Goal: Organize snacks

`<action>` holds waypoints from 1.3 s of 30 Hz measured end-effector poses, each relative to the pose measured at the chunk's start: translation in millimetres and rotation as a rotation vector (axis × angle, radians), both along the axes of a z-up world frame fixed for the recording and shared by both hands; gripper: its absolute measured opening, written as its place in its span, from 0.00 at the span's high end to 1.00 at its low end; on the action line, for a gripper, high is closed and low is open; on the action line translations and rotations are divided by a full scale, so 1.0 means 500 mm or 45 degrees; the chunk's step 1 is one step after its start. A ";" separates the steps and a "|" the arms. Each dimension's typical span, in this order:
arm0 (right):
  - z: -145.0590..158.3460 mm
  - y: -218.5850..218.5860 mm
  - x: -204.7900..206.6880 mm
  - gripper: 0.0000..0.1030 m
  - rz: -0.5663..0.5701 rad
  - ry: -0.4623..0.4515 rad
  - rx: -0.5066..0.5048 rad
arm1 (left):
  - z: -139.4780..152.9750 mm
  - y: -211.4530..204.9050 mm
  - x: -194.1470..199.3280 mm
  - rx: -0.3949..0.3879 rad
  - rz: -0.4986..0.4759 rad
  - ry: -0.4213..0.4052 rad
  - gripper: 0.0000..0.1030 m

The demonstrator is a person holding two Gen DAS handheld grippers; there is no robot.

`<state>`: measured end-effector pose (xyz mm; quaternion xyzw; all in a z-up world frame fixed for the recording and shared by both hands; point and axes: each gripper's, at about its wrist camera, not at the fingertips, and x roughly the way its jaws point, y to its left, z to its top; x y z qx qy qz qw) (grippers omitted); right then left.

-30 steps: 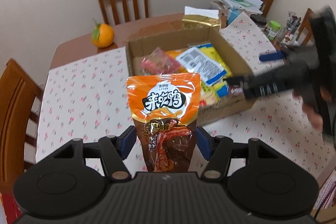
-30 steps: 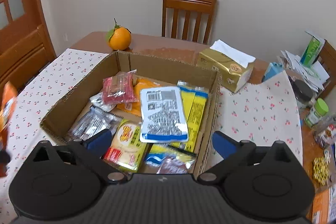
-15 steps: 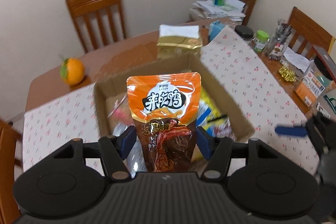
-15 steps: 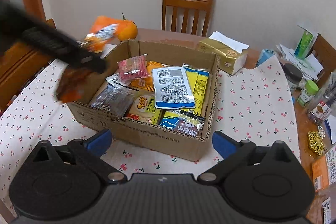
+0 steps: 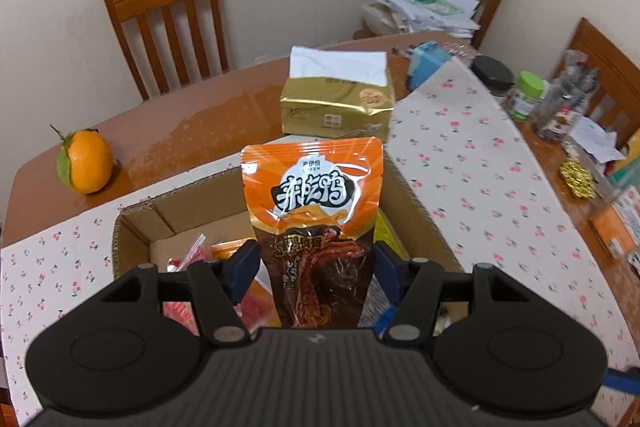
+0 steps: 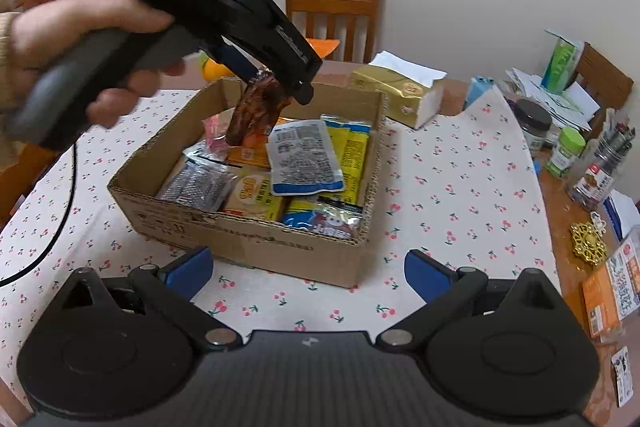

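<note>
Left gripper (image 5: 316, 263) clamped on orange pouch (image 5: 314, 199), held over the box (image 6: 256, 247) among other snacks. Right gripper (image 6: 308, 271) gaping, empty, short of the box. Step: boxing the pouch; next, lower and let go

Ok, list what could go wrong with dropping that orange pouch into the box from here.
The left gripper holds the orange pouch only by its lower edges, so it may slip early. The cardboard box is already crowded; the pouch could land on the red packet or lean over the rim.
</note>
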<state>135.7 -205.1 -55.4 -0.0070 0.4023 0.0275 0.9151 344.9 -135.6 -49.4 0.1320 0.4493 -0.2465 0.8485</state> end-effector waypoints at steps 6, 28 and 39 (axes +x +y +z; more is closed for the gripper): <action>0.001 -0.023 0.003 0.00 -0.048 0.003 0.009 | -0.034 -0.007 0.026 0.036 0.061 -0.018 0.33; 0.040 -0.021 0.042 0.00 -0.203 0.102 -0.023 | 0.085 0.202 -0.252 -0.131 0.330 -0.343 0.01; 0.106 0.027 0.032 0.00 -0.245 0.108 -0.073 | 0.103 0.274 -0.360 -0.106 0.563 -0.232 0.01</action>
